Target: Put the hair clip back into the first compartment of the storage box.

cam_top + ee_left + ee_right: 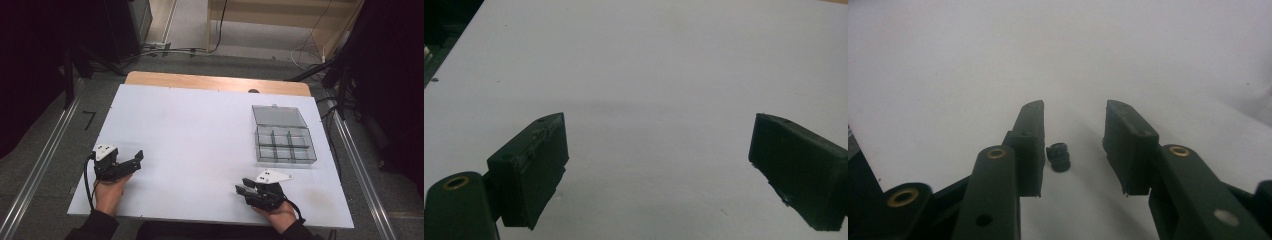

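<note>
Small black ribbed fitting (1059, 156): lies on the white tabletop (200, 130) between the right gripper's (1074, 112) part-open jaws, nearer the left-hand jaw, untouched, framed for pickup. Left gripper (659, 125): jaws wide, empty. Beyond: clear compartment box (284, 140), lid open to receive.
</note>
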